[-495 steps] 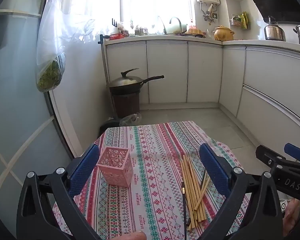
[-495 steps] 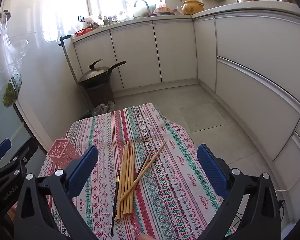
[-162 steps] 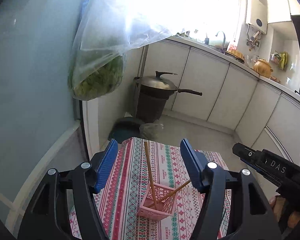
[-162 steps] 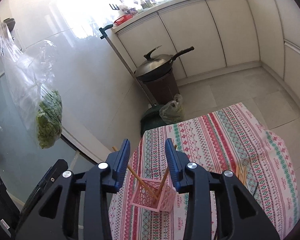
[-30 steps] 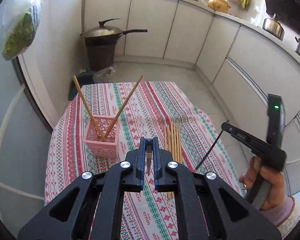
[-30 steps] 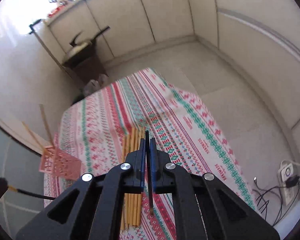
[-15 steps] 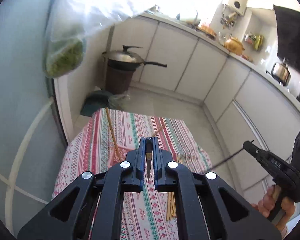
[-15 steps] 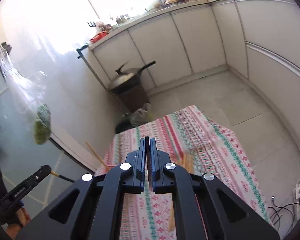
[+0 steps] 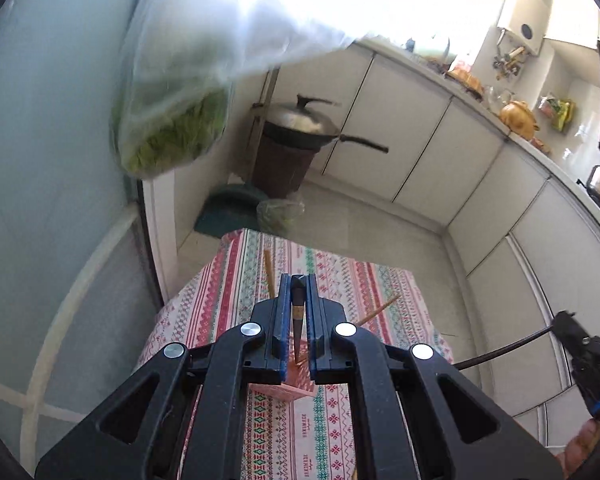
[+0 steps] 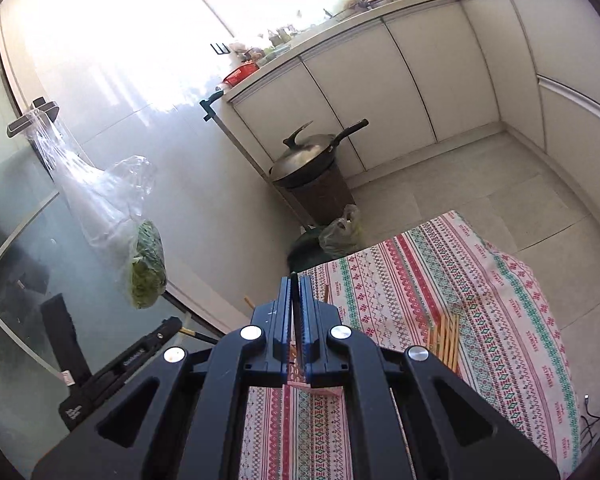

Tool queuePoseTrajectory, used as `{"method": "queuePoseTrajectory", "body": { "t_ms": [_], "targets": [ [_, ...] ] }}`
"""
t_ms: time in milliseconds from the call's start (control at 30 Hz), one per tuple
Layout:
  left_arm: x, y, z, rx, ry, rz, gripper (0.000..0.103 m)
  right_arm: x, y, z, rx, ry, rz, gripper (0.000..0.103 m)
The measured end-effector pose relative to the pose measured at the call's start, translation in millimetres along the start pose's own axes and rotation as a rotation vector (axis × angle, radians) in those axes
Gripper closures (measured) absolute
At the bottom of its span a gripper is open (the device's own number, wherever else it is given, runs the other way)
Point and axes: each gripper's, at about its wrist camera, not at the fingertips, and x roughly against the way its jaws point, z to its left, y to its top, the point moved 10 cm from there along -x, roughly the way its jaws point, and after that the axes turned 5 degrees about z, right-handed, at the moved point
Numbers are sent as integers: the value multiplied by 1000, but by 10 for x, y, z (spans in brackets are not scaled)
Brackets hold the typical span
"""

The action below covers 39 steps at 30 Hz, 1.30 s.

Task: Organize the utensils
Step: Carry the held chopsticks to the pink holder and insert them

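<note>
My left gripper (image 9: 298, 280) is shut on a dark chopstick (image 9: 297, 320) and holds it point down over the pink basket (image 9: 284, 388), mostly hidden behind the jaws. Two wooden chopsticks (image 9: 269, 272) stand slanted in the basket. My right gripper (image 10: 294, 280) is shut on another dark chopstick (image 10: 296, 320), above the same basket (image 10: 316, 390). The right gripper with its chopstick shows at the right edge of the left wrist view (image 9: 556, 326). A bundle of wooden chopsticks (image 10: 446, 340) lies on the patterned tablecloth (image 10: 480, 300).
A hanging plastic bag of greens (image 9: 172, 136) is close to the left gripper, against a glass door (image 9: 40, 160). A wok on a brown bin (image 10: 316, 164) stands on the floor beyond the table, by white cabinets (image 10: 400, 76).
Both grippers have swung toward the pink basket and now hold their dark chopsticks above it. The bag of greens looms closer in the left wrist view.
</note>
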Motion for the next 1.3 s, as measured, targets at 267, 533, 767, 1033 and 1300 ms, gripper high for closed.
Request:
{"method": "queuePoseTrajectory", "body": {
  "t_ms": [267,533,767,1033,1300],
  "targets": [
    [-333,-90,223,52,-16,73,84,-320,61,54,-26,8,24,98],
    [-102,-82,398,63,26,18,76,-510,46,108,-33,3,35,98],
    [19,-191,516,54,87,2,70,-714,4,99,-37,-23,47,98],
    [22,-201,560,29,101,8,68,-1084,-140,-10,-48,-77,85,98],
    [26,-197,488,31,69,-2,68,-1328,-336,-34,-16,-112,115,95]
  ]
}}
